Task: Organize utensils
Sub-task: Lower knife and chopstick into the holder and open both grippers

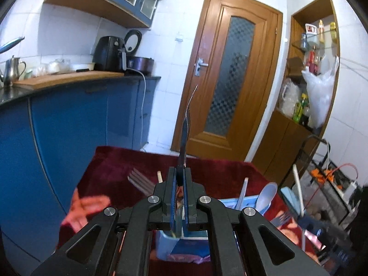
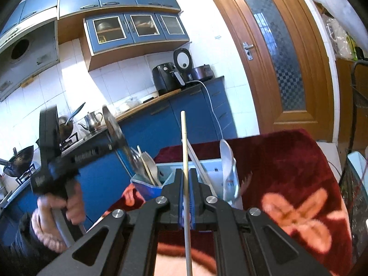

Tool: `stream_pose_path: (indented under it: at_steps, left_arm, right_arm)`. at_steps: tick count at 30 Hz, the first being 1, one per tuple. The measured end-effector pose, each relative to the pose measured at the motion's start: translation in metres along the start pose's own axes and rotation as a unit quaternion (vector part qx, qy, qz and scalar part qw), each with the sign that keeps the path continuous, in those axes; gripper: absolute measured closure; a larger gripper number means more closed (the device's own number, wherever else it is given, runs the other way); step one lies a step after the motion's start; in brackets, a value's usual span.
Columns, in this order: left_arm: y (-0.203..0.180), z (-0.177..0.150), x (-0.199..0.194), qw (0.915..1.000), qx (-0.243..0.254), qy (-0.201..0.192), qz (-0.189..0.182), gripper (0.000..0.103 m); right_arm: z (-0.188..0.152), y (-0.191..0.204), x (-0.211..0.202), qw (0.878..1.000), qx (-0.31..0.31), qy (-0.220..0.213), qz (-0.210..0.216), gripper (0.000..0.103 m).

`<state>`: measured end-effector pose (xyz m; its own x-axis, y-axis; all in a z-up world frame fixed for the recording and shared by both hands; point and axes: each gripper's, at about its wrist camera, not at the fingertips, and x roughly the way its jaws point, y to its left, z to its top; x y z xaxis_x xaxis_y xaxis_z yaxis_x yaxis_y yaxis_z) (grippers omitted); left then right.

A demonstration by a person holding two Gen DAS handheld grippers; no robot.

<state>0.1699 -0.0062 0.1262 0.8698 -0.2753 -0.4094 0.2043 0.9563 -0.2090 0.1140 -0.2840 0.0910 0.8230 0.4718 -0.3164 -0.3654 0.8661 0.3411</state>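
Right wrist view: right gripper [image 2: 186,179] clamps a chopstick [image 2: 185,151] above the blue holder [image 2: 147,188] mid-tabletop; left gripper [image 1: 180,174] pinches a metal utensil [image 1: 184,138]. Sorting step; next, lower each into its compartment.

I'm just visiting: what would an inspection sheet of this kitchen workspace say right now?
Surface: dark red floral cloth covers the table.
Job's things: thin metal utensil, pale wooden chopstick, blue-and-white compartment holder with a white plastic spoon.
Clutter: loose metal fork.
Grippers: left gripper shut on the metal utensil; right gripper shut on the chopstick.
Cables: white cord hanging off the counter.
Surroundings: blue cabinets, wooden door.
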Motion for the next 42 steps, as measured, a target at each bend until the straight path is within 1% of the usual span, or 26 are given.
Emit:
stream_pose_path:
  at_steps: [3,6,9,10,12,17,24,27,29,32,36,38,39,40,41,42]
  left_arm:
    - [-0.001,-0.01,0.007,0.9999,0.011,0.008,0.006,0.098]
    - [0.004,-0.016,0.013,0.9998,0.002,0.021,0.002,0.098]
    - [0.004,-0.02,0.016,0.9997,0.0,0.024,0.0,0.098]
    - [0.004,-0.021,0.017,0.9997,0.0,0.026,-0.003,0.098]
    - [0.003,-0.023,0.019,0.9995,-0.001,0.029,-0.007,0.098]
    - [0.002,-0.025,0.022,0.9993,0.001,0.034,-0.014,0.098]
    - [0.003,-0.026,0.03,0.9991,-0.002,0.041,-0.013,0.098]
    - [0.004,-0.028,0.032,0.9989,-0.004,0.044,-0.013,0.098]
    - [0.004,-0.03,0.033,0.9988,-0.004,0.047,-0.013,0.098]
    - [0.003,-0.033,0.033,0.9984,-0.004,0.053,-0.017,0.098]
    - [0.0,-0.036,0.032,0.9979,-0.001,0.061,-0.02,0.098]
    - [-0.001,-0.037,0.029,0.9977,-0.002,0.065,-0.022,0.097]
    - [-0.001,-0.037,0.028,0.9976,-0.003,0.065,-0.022,0.094]
    - [-0.002,-0.037,0.026,0.9976,-0.003,0.065,-0.022,0.09]
    - [-0.003,-0.036,0.023,0.9976,-0.003,0.065,-0.023,0.088]
    - [-0.003,-0.036,0.021,0.9976,-0.003,0.064,-0.023,0.084]
  right_arm:
    - [0.006,-0.005,0.012,1.0,0.004,-0.011,-0.005,0.097]
    - [0.013,-0.01,0.023,0.999,0.006,-0.034,-0.015,0.097]
    - [0.02,-0.009,0.033,0.997,-0.011,-0.061,-0.034,0.096]
    - [0.023,-0.007,0.037,0.996,-0.022,-0.07,-0.047,0.096]
    - [0.028,-0.007,0.042,0.995,-0.029,-0.078,-0.057,0.096]
    - [0.039,-0.01,0.044,0.993,-0.032,-0.093,-0.07,0.097]
    - [0.047,-0.01,0.04,0.989,-0.043,-0.119,-0.077,0.097]
    - [0.043,-0.009,0.046,0.989,-0.05,-0.109,-0.084,0.097]
    - [0.034,-0.009,0.053,0.99,-0.058,-0.094,-0.085,0.097]
    - [0.025,-0.007,0.056,0.99,-0.068,-0.083,-0.089,0.097]
    - [0.017,-0.005,0.056,0.991,-0.077,-0.066,-0.087,0.097]
    - [0.014,-0.005,0.054,0.992,-0.075,-0.057,-0.079,0.096]
    - [0.013,-0.005,0.053,0.993,-0.072,-0.055,-0.078,0.096]
    - [0.013,-0.005,0.05,0.993,-0.068,-0.052,-0.076,0.091]
    - [0.013,-0.004,0.048,0.994,-0.065,-0.052,-0.076,0.082]
    - [0.012,-0.004,0.044,0.994,-0.062,-0.054,-0.076,0.079]
